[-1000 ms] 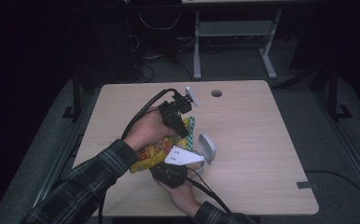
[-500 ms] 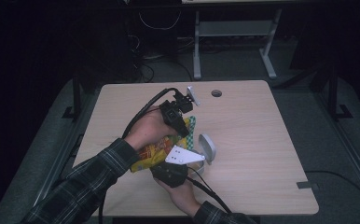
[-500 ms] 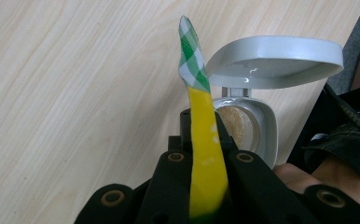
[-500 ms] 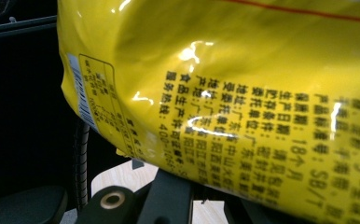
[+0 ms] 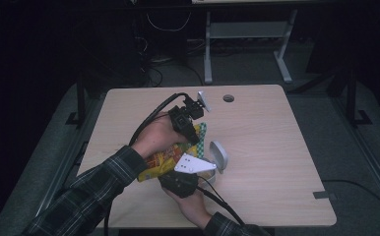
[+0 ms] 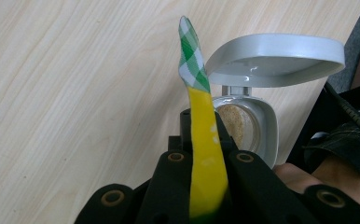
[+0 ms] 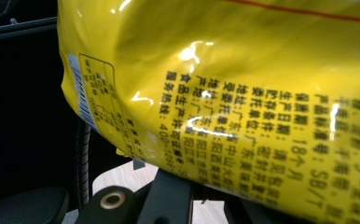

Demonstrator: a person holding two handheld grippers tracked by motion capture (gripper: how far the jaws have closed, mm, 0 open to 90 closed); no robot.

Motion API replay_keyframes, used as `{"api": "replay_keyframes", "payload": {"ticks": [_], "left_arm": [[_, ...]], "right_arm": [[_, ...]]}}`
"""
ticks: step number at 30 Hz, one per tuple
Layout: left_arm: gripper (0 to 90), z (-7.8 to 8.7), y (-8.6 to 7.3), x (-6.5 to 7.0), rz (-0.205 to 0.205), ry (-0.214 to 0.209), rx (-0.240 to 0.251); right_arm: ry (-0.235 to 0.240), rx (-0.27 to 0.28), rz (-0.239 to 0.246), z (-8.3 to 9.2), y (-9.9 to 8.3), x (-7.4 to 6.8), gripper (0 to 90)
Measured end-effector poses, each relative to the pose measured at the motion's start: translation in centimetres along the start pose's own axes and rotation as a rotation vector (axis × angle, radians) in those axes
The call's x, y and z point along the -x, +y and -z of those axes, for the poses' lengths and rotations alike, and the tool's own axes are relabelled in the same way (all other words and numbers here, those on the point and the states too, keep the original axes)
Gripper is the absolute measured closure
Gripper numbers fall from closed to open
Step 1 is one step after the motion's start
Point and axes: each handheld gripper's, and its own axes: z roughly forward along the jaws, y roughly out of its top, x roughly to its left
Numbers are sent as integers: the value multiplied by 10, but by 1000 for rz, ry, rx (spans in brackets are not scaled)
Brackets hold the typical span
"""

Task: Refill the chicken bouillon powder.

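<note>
Surface: pale wood surface (image 5: 276, 147), dark room behind it.
Bag: I have the yellow snack bag (image 5: 166, 162) lifted over the near middle, sealed as far as I can see.
Left tongs (image 5: 190, 129): pinching the bag's green-checked top seam (image 6: 192, 60).
Right tongs (image 5: 183, 183): clamped on the bag's lower edge.
Pot: grey flip-lid pot (image 6: 250, 123) open just beside it.
Progress: grip secured; I judge tearing and pouring remain.

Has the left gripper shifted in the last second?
No. The left gripper sits at the same spot relative to the table's cable hole, shut on the yellow bag.
</note>
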Motion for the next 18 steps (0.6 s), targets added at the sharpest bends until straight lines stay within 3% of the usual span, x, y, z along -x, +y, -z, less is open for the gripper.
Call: {"api": "replay_keyframes", "payload": {"ticks": [13,18], "left_arm": [[898,2,-1,1,-11,3,5],[899,2,-3,1,3,1,8]], "right_arm": [[-3,3,0,0,0,-1,898],[2,-2,7,-1,0,-2,898]]}}
